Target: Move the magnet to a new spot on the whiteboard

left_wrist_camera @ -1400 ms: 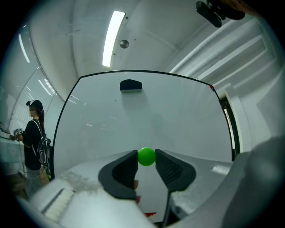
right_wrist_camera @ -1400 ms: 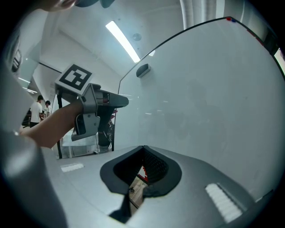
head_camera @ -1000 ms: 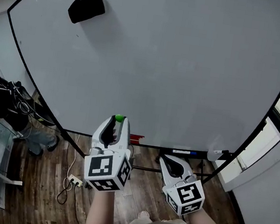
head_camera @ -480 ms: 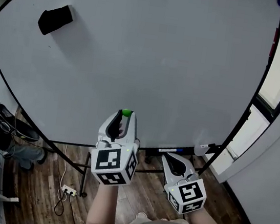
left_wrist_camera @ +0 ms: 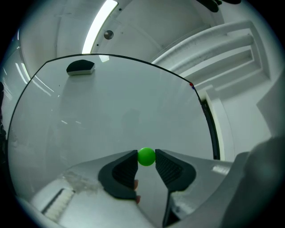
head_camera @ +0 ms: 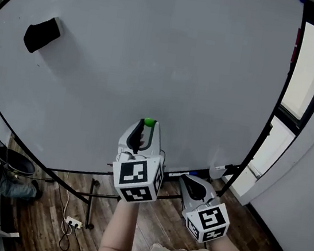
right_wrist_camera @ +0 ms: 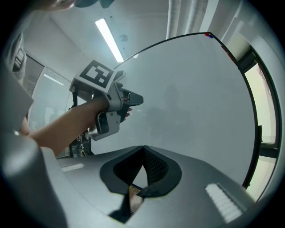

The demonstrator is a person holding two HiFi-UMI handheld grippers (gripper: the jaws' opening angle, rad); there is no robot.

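Observation:
A small green ball magnet [head_camera: 149, 122] [left_wrist_camera: 146, 156] is pinched between the black pads of my left gripper [head_camera: 148, 125] [left_wrist_camera: 146, 157], which is shut on it in front of the lower middle of the whiteboard [head_camera: 155, 52] [left_wrist_camera: 124, 111]. Whether the magnet touches the board I cannot tell. My right gripper [head_camera: 191, 182] [right_wrist_camera: 143, 149] hangs lower and to the right, below the board's bottom edge, its pads meeting at the tips with nothing between them. The right gripper view shows the left gripper [right_wrist_camera: 133, 100] held up near the whiteboard [right_wrist_camera: 196, 93].
A black eraser [head_camera: 41, 34] [left_wrist_camera: 80, 67] sticks to the board's upper left. A marker tray [head_camera: 197, 171] runs along the board's bottom edge. The stand's legs, a power strip [head_camera: 74, 222] with cables and a wooden floor lie below. A window [head_camera: 307, 68] is at right.
The left gripper with the green magnet has risen against the board and shifted slightly right. The view has tilted, so the eraser now sits further left.

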